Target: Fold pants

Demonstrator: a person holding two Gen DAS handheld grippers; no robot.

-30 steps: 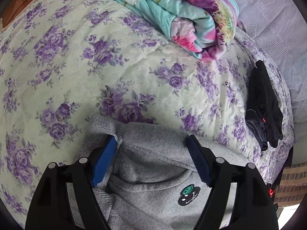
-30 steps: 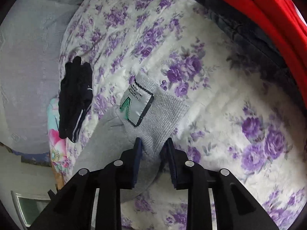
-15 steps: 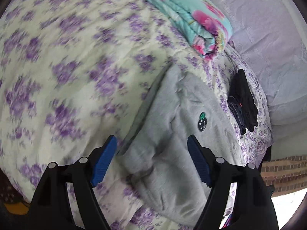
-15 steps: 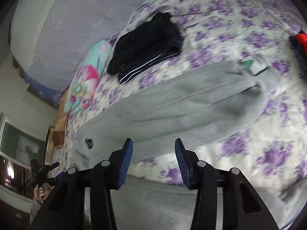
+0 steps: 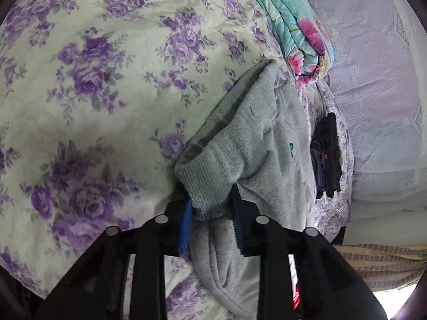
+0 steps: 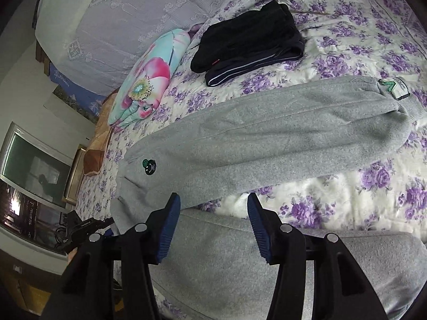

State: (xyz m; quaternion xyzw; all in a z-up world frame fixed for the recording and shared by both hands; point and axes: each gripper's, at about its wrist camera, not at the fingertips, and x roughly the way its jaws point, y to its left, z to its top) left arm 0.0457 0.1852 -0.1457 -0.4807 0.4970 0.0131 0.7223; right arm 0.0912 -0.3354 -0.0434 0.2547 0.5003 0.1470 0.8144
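Pants: grey fleece pants [image 6: 267, 138] lie spread across the bed, one leg stretched out flat, its ribbed cuff with a green-and-white label [image 6: 393, 88] at the far right of the right wrist view; a small dark green badge [image 6: 149, 166] sits near the waist
Waistband: the ribbed waistband [image 5: 210, 181] is bunched up and lifted off the bedspread in the left wrist view
Left gripper: the left gripper [image 5: 210, 218] points steeply down, its fingers closing on the waistband, blue pads pressed against the rib from both sides
Right gripper: the right gripper [image 6: 213, 226] hangs angled down over the nearer leg, its fingers opening, about half apart, with nothing clamped; grey fleece lies below the gap, not touched by the pads
Bed: a pale bedspread [image 5: 106, 85] printed with purple roses
Nearby on the bed: folded dark clothes [image 6: 248, 42] beyond the pants, apart from them; a rolled turquoise and pink floral blanket [image 6: 149, 80] near the waist end
Room: a pale lilac textured cover [image 5: 373, 80] rises beyond the bed edge; a window [image 6: 34, 170] shows at the left of the right wrist view
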